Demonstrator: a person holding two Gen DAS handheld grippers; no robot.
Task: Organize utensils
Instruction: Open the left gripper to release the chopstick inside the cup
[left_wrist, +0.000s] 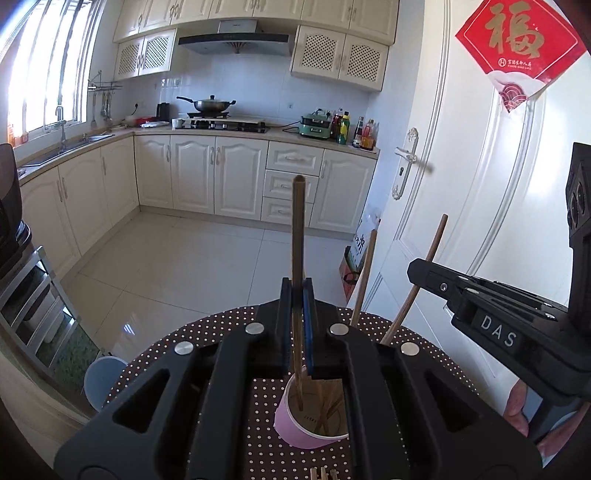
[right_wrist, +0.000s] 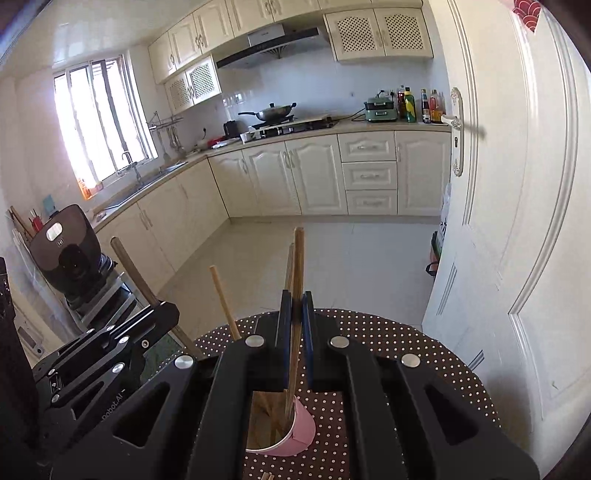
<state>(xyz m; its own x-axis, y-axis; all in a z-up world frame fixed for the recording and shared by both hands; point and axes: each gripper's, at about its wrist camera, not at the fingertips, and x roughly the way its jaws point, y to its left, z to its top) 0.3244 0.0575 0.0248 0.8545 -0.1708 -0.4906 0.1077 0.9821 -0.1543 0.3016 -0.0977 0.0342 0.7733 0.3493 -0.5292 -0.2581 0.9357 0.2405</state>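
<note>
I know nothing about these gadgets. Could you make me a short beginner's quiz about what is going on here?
1. True or false: the left gripper is clamped on a chopstick.
2. What colour is the cup on the dotted table? A) green B) pink C) yellow
3. Fill in: the chopstick in the right gripper has its lower end inside the ____.

Key: 1 true; 2 B; 3 cup.
</note>
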